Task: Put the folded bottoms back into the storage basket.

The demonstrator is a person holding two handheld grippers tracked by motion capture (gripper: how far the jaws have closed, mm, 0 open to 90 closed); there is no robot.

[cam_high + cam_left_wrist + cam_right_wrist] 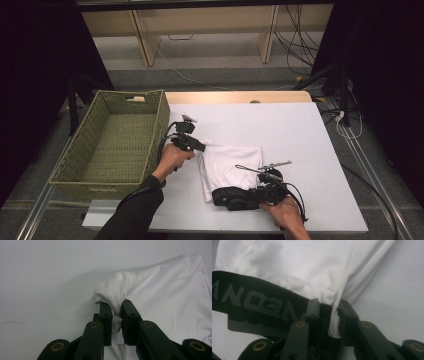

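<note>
While folded white fabric garment [231, 167] with black lettered waistband [235, 196] lies mid-desk [300, 135], left hand-held gripper [116, 315] pinches bunched corner at 10 o'clock; right hand-held gripper [328, 315] clamped on waistband edge at 5 o'clock.

Cloth, wicker and matt plastic on my table.
I see white shorts [231, 167], smooth cloth with mesh patches and a matt black waistband [235, 196]; at nine o'clock, a rough woven basket [107, 182]; table [300, 135] smooth white.
</note>
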